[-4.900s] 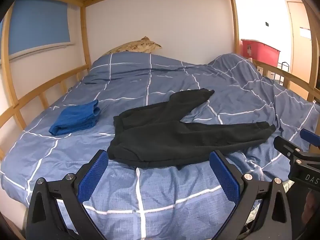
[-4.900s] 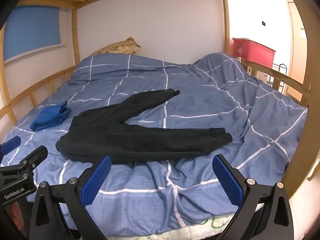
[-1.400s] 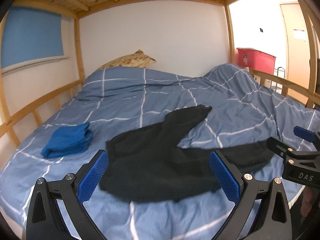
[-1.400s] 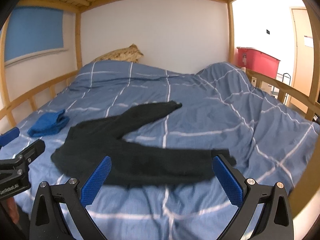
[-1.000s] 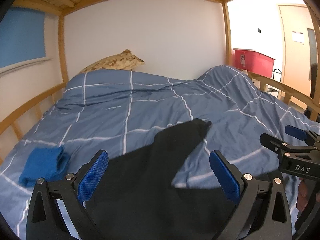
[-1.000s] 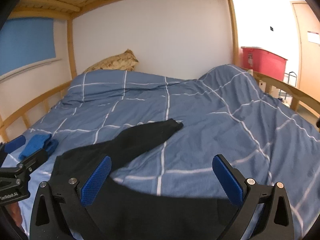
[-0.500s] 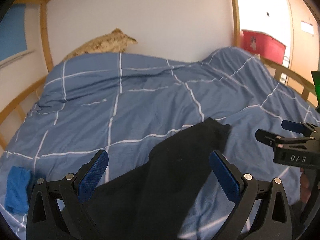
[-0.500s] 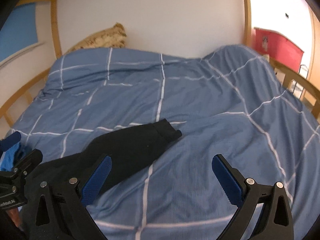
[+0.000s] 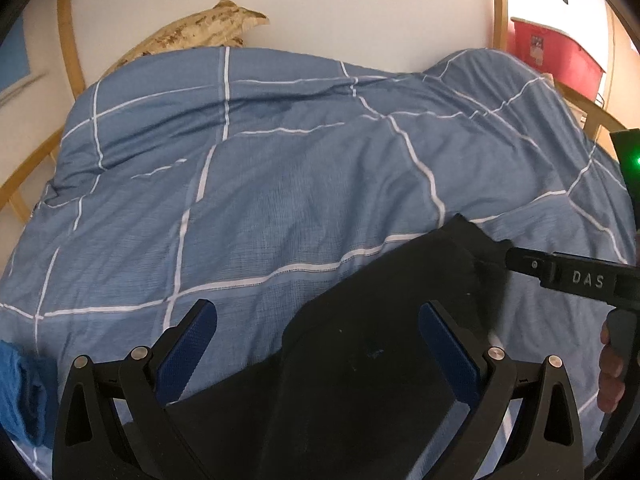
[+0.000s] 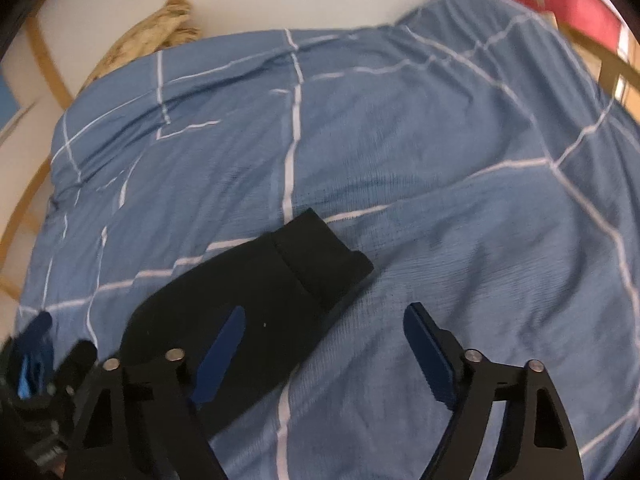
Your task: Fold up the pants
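Note:
The black pants [image 9: 360,340] lie on the blue checked duvet [image 9: 280,184], one leg running up to a cuff [image 10: 320,256]. My left gripper [image 9: 318,352] hangs open over that leg, nothing pressed between its blue pads. My right gripper [image 10: 324,356] hovers just short of the cuff with its jaws closing; the leg's edge and bare duvet lie between the pads, which do not press on it. In the left wrist view the right gripper [image 9: 516,260] reaches in from the right, its tip beside the cuff. The left gripper [image 10: 60,344] shows blurred at the lower left of the right wrist view.
A folded blue cloth [image 9: 16,392] lies at the bed's left edge. A patterned pillow [image 9: 200,28] rests against the white wall. Wooden rails [image 9: 68,52] frame the bed, and a red bin [image 9: 556,48] stands beyond the right rail.
Both grippers have moved forward over the bed and tipped downward, closing in on the far leg's cuff. The right gripper's jaws have narrowed.

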Demonstrator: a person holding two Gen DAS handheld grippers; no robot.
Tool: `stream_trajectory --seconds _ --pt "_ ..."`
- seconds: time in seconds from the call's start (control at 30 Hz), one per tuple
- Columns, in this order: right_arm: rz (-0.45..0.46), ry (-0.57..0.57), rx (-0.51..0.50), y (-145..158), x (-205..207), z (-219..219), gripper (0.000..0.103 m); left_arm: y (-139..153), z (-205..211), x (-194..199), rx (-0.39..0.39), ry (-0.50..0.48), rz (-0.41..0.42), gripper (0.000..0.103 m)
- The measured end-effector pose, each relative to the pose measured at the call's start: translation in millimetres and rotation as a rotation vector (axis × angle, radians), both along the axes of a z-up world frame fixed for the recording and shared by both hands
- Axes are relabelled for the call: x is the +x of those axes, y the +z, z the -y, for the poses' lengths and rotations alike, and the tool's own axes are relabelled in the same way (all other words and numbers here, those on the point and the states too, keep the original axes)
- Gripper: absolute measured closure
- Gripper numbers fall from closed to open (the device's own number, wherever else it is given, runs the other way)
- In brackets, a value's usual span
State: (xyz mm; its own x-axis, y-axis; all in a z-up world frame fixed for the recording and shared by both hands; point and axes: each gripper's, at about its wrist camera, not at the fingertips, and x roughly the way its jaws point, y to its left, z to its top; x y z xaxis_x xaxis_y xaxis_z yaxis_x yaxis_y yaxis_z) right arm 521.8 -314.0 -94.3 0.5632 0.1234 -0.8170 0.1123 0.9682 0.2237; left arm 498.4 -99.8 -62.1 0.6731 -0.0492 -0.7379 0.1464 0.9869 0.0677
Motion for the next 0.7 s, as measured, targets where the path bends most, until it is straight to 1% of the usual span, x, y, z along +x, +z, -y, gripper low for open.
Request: stream_trajectory --seconds 0.07,0.13,0.27,0.3,0.37,0.43,0.47,0.5,0.53,0.57,0.6,0.67,0.7 --pt "-0.026 -0.015 0.024 -11.2 8.9 2.1 0.023 -4.8 0.5 4.4 -0.004 -0.004 -0.01 0.0" --pt "-0.044 -0.027 0.037 -20.3 15.0 3.6 0.028 -10.5 1.8 7.5 -0.006 -0.007 -0.015 0.0" --pt "-0.08 -0.035 0.07 -37.1 23.8 5.9 0.032 -19.8 1.0 14.6 -0.013 -0.005 -0.034 0.0" --pt "-0.088 -0.036 0.078 -41.1 25.6 5.9 0.034 -22.0 0.1 15.4 -0.018 -0.003 -0.04 0.0" --pt "-0.103 -0.035 0.095 -48.6 28.1 5.0 0.044 -25.2 -1.6 16.7 -0.021 0.003 -0.049 0.001" --pt "-0.116 -0.024 0.104 -55.0 30.3 3.4 0.063 -26.3 -2.9 15.2 -0.022 0.003 -0.047 0.001" --pt "-0.114 -0.013 0.111 -57.1 30.3 2.2 0.069 -26.3 -3.2 14.6 -0.02 0.002 -0.045 0.001" --pt "-0.108 0.001 0.12 -58.4 29.7 1.5 0.081 -25.8 -3.4 14.0 -0.018 0.0 -0.043 0.001" --pt "-0.095 0.015 0.136 -57.8 28.1 0.6 0.086 -25.0 -3.5 12.9 -0.013 -0.001 -0.038 0.001" --pt "-0.079 0.019 0.146 -55.7 25.4 0.7 0.086 -23.5 -3.4 11.0 -0.013 -0.007 -0.034 0.001" --pt "-0.048 0.013 0.133 -49.5 19.3 0.3 0.087 -22.2 -3.3 9.2 -0.014 -0.013 -0.031 0.001" --pt "0.014 0.011 0.083 -36.9 7.6 -0.2 0.088 -18.9 -1.2 4.0 -0.01 -0.028 -0.017 0.001" --pt "0.056 0.004 0.037 -27.6 -2.1 0.4 0.088 -17.4 0.6 1.6 -0.006 -0.035 -0.01 0.001"
